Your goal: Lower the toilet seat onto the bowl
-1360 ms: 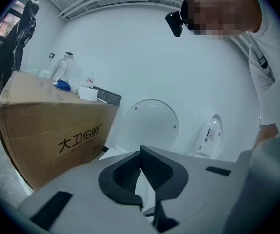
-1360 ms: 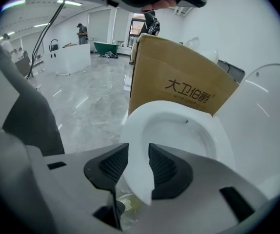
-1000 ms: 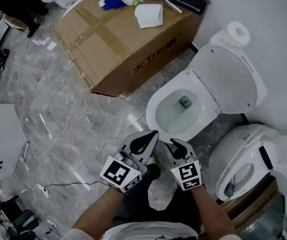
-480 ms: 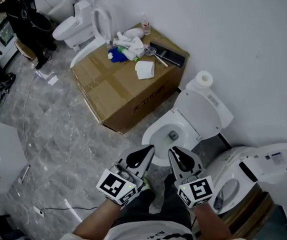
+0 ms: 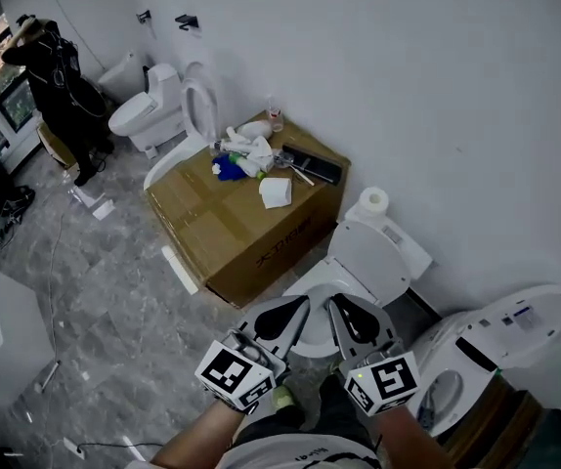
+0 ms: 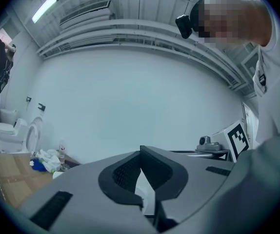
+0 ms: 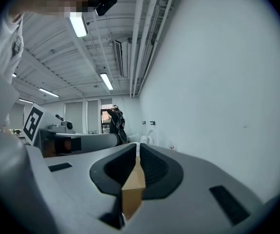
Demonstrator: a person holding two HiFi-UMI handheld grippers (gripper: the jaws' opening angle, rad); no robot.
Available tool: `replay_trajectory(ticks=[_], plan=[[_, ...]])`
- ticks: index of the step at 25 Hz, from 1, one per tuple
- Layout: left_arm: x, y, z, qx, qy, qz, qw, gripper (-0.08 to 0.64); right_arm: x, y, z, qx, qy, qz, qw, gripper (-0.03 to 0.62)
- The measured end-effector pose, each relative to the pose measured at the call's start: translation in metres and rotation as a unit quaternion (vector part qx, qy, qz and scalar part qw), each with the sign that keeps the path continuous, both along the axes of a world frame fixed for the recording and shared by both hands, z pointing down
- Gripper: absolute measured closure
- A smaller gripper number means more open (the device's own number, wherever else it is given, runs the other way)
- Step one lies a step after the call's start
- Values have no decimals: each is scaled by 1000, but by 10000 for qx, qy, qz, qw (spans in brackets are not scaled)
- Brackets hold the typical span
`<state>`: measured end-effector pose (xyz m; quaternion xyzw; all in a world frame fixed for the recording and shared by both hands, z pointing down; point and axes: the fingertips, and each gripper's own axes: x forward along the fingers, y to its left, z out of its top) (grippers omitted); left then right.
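The white toilet stands against the wall with its seat and lid (image 5: pixel 366 252) raised; I cannot tell the seat from the lid. Only a strip of the bowl's rim (image 5: pixel 302 287) shows behind my grippers. The left gripper (image 5: pixel 300 309) is held in front of the bowl, shut and empty; the left gripper view (image 6: pixel 140 152) shows its tips together against the bare wall. The right gripper (image 5: pixel 339 307) hangs beside it, its jaws closing to a thin slit with nothing between them, as the right gripper view (image 7: pixel 137 150) also shows. Neither gripper touches the toilet.
A big cardboard box (image 5: pixel 237 218) with rags and tools on top stands left of the toilet. A paper roll (image 5: pixel 373 200) sits on the cistern. A second toilet (image 5: pixel 486 345) lies at the right. A person (image 5: pixel 54 66) and another toilet (image 5: pixel 153 115) are far back.
The head view has tilted up from the floor to take in the room. The toilet looks smaller and farther, and both grippers now overlap its bowl.
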<state>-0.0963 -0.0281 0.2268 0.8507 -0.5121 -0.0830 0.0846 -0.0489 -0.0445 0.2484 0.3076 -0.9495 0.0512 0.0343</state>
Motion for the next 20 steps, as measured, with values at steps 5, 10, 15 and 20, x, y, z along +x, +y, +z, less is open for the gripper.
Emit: replay_trajectory(ticks=[5,10,15,20], plan=[[9,9,-30,131,40,57,9999,563,6,11,-39,310,-90,-9,9995,569],[21,15,-49,297,42,108,9995,563,12,18,-57,444,-127,-5,9989,575],[24,18,-58,418,-1,82,9991,563,17,21,-63,523,-124,-13,9986,575],[29,21,-61,464,-52,54,9989,563,19,23,-67,561,-116,-51,9983,575]])
